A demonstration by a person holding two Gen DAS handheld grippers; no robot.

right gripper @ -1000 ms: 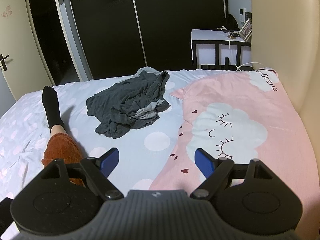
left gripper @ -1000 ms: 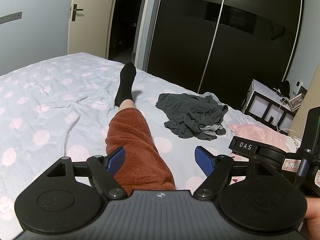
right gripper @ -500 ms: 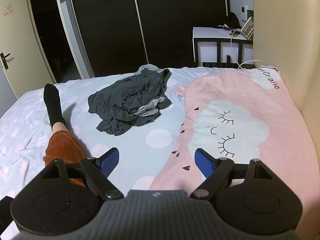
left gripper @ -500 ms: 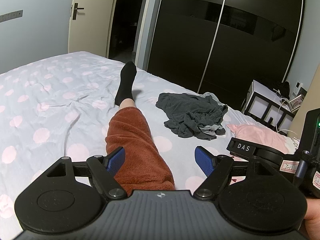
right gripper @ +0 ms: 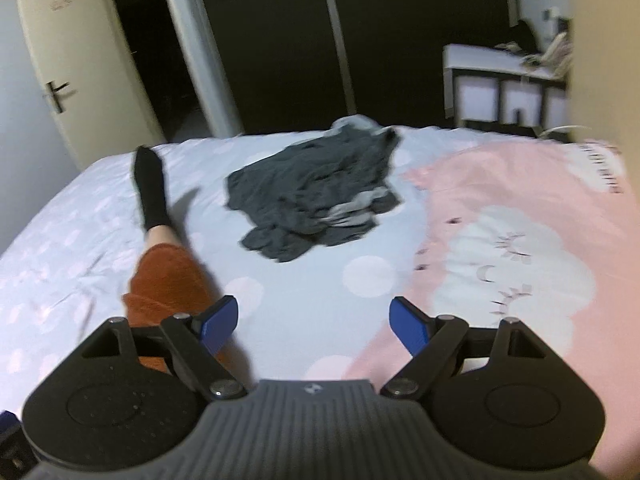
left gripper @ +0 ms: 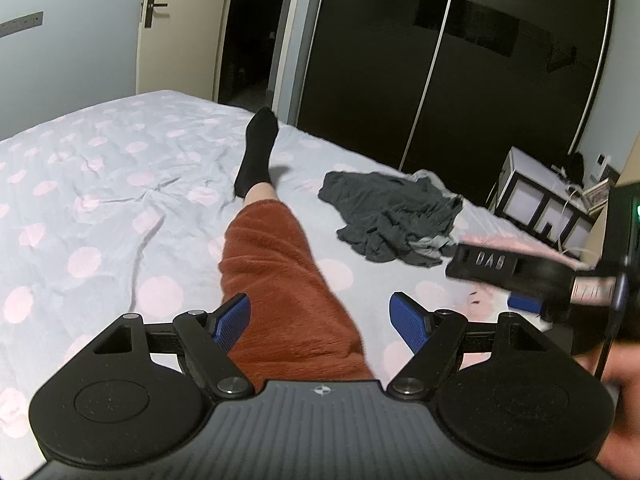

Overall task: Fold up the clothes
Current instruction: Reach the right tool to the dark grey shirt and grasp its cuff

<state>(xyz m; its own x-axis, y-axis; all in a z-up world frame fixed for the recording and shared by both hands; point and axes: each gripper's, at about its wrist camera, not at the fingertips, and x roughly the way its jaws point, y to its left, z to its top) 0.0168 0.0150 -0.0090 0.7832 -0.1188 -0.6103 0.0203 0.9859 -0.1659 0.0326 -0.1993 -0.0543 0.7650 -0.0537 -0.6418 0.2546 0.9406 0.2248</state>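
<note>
A crumpled dark grey garment (left gripper: 394, 216) (right gripper: 316, 196) lies in a heap on the dotted bedsheet (left gripper: 100, 208) (right gripper: 304, 276), well ahead of both grippers. My left gripper (left gripper: 320, 322) is open over a person's leg in rust-coloured fleece (left gripper: 280, 276), nothing between its blue pads. My right gripper (right gripper: 310, 326) is open too, above bare sheet, short of the garment. In the left wrist view the right gripper (left gripper: 520, 276) shows blurred at the right edge, held by a hand (left gripper: 618, 392).
The person's leg ends in a black sock (left gripper: 256, 152) (right gripper: 150, 188), left of the garment. A pink cloud-print pillow (right gripper: 520, 248) lies to the right. Dark sliding wardrobe doors (left gripper: 440, 60), an open doorway and a white shelf unit (right gripper: 504, 92) stand beyond the bed.
The right gripper has swung left and forward; its view now centres on the garment and is blurred. The left gripper has barely moved. Both stay open.
</note>
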